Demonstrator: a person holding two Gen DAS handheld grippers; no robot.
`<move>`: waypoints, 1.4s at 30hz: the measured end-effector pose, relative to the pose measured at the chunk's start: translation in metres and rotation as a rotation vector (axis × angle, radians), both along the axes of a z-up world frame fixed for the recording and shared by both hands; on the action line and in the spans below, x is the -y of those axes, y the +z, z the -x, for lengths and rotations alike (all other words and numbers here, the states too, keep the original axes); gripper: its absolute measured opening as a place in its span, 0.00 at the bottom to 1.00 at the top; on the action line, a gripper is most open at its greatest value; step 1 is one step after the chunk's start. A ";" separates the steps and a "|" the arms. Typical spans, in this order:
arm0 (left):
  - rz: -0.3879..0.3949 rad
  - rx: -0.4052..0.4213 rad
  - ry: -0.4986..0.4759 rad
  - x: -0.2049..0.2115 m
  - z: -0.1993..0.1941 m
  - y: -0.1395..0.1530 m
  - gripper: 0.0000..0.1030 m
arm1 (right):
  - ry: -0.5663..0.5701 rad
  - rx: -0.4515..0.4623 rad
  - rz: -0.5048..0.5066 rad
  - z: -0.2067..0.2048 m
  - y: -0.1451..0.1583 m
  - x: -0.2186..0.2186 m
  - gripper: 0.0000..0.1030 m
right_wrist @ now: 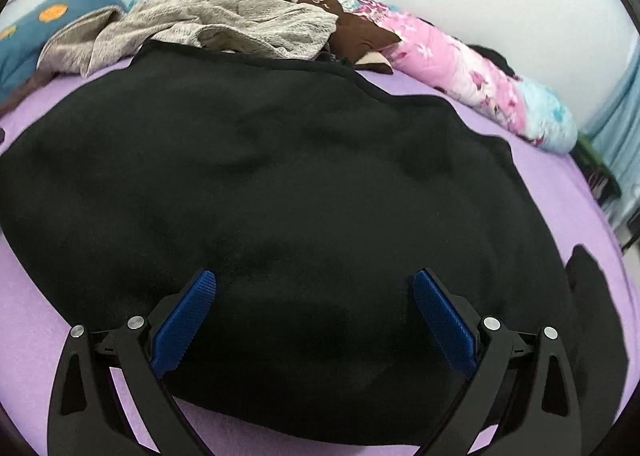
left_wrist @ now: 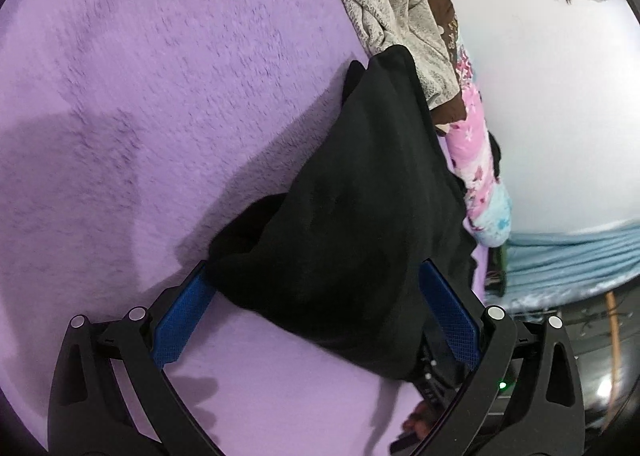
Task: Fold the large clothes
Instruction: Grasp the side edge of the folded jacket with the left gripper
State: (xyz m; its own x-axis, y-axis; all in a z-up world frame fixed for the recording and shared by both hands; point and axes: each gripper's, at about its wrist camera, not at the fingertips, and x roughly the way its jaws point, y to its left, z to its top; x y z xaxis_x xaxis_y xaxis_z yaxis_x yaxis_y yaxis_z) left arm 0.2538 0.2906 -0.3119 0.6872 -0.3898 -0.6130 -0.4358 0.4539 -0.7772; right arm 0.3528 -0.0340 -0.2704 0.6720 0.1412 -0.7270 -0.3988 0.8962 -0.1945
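Note:
A large black garment [right_wrist: 280, 184] lies spread on the purple bed cover [right_wrist: 560, 184]. In the left wrist view the black garment [left_wrist: 352, 216] looks bunched and partly folded, and runs from between my fingers toward the far pile. My left gripper [left_wrist: 314, 276] is open, its blue pads on either side of the garment's near end. My right gripper [right_wrist: 314, 280] is open and sits over the garment's near edge, with the cloth between and under its blue pads.
A grey garment [right_wrist: 224, 28], a brown cloth [right_wrist: 348, 24] and a pink and blue floral quilt [right_wrist: 480, 80] are piled along the far side of the bed. A blue pillow [right_wrist: 52, 24] lies far left. A white wall [left_wrist: 560, 96] stands behind.

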 end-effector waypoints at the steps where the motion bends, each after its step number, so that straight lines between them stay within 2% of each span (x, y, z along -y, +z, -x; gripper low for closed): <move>1: 0.020 0.000 0.003 0.000 -0.001 -0.002 0.94 | 0.001 0.005 0.006 0.001 0.001 -0.001 0.94; 6: 0.053 -0.022 0.042 0.000 -0.004 -0.009 0.94 | 0.005 0.012 0.016 0.004 0.007 -0.002 0.94; 12: 0.113 0.009 0.093 -0.004 -0.004 -0.014 0.93 | 0.011 0.007 0.009 0.012 0.014 0.000 0.94; 14: 0.107 0.009 0.105 -0.005 -0.004 -0.012 0.83 | 0.016 0.019 0.020 0.016 0.016 0.000 0.94; 15: 0.079 -0.007 0.104 -0.004 -0.004 -0.010 0.72 | 0.021 0.026 0.028 0.019 0.017 0.000 0.94; 22: 0.101 -0.014 0.137 -0.002 -0.002 -0.008 0.62 | 0.040 0.036 0.049 0.028 0.024 0.001 0.94; 25: 0.030 -0.024 0.114 0.003 -0.002 0.003 0.49 | 0.054 0.038 0.064 0.030 0.029 -0.002 0.94; 29: -0.034 -0.018 0.114 0.009 -0.002 0.016 0.41 | 0.056 0.023 0.041 0.028 0.043 -0.007 0.94; 32: -0.097 -0.007 0.094 0.014 -0.005 0.023 0.35 | 0.050 -0.030 0.014 0.017 0.059 -0.013 0.94; 34: -0.100 -0.001 0.099 0.016 -0.002 0.024 0.34 | 0.042 -0.071 0.002 0.007 0.073 -0.019 0.94; 37: -0.094 -0.003 0.116 0.017 0.001 0.022 0.34 | 0.034 -0.191 -0.033 -0.019 0.099 -0.037 0.94; 42: -0.121 0.001 0.154 0.022 0.007 0.021 0.34 | -0.033 -0.395 0.001 -0.065 0.143 -0.088 0.94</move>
State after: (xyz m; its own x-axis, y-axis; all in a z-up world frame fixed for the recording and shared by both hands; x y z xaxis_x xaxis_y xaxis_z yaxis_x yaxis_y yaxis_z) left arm 0.2470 0.2685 -0.2911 0.7335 -0.2037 -0.6485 -0.5067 0.4722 -0.7214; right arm 0.4181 0.0542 -0.1275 0.3444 0.1235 -0.9307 -0.4143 0.9095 -0.0326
